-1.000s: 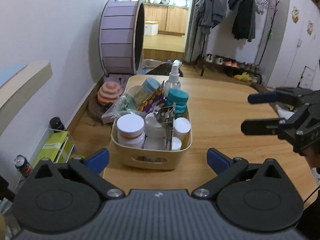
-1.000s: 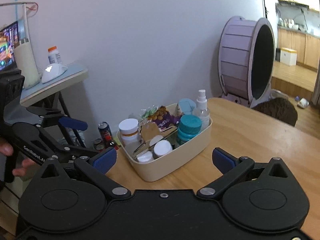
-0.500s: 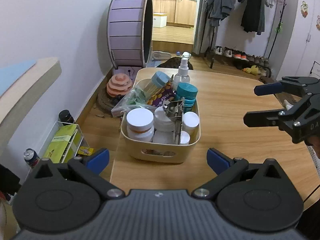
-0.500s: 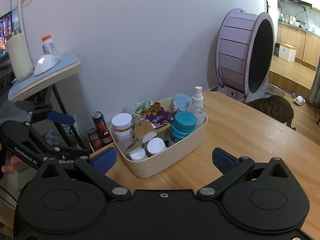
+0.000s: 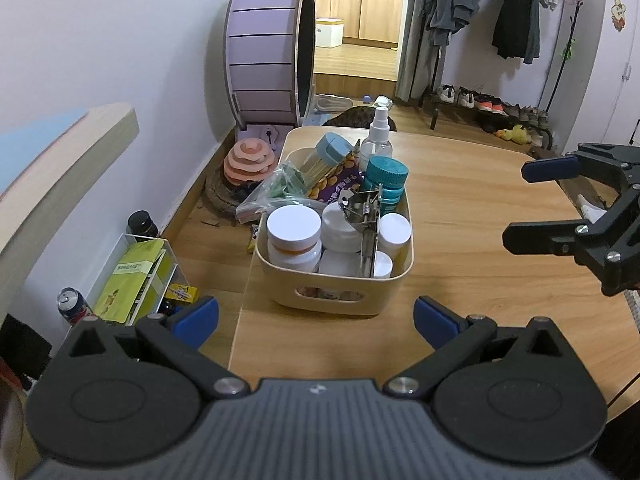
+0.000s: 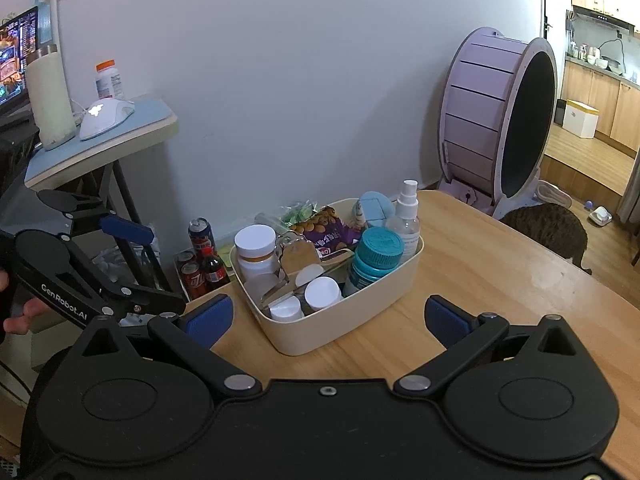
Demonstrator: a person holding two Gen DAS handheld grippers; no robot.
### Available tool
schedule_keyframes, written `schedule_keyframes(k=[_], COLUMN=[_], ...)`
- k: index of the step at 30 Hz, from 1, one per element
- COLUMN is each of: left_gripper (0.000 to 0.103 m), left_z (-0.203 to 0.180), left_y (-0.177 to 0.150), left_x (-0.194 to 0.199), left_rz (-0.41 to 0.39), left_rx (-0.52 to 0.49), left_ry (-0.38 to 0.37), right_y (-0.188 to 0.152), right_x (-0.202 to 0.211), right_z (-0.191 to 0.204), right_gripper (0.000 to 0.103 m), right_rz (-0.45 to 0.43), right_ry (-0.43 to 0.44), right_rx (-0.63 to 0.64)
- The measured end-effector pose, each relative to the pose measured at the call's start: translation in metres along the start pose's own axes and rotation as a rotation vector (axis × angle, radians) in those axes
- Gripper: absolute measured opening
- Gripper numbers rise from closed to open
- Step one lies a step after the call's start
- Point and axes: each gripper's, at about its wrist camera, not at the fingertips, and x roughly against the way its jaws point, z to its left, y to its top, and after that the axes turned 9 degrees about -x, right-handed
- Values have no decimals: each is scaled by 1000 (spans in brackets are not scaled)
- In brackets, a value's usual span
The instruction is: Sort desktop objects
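meanwhile both grippers' jaws gape near bin [image 5: 336,298].

The bin [image 5: 336,292] sits on the table [image 5: 480,216], with jars [image 5: 294,226] inside it.

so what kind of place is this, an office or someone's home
Most likely someone's home: a large purple cat exercise wheel stands by the wall, a clothes rack with shoes beneath it lines the room, and a kitchen shows through the doorway.

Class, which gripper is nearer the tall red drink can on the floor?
Left. The left gripper hangs off the edge of the wooden table, just above the can; the right gripper is over it.
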Motion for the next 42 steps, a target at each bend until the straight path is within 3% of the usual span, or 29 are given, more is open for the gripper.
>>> schedule_keyframes(k=[42], left_gripper=[103], left_z=[-7], left_y=[0], left_x=[-2], left_rz=[11], left_rx=[-24], left_ry=[15], right_y=[1], right_x=[11], right_z=[1], right_gripper=[103], right_rz=[-32], right_ry=[3], right_rx=[6])
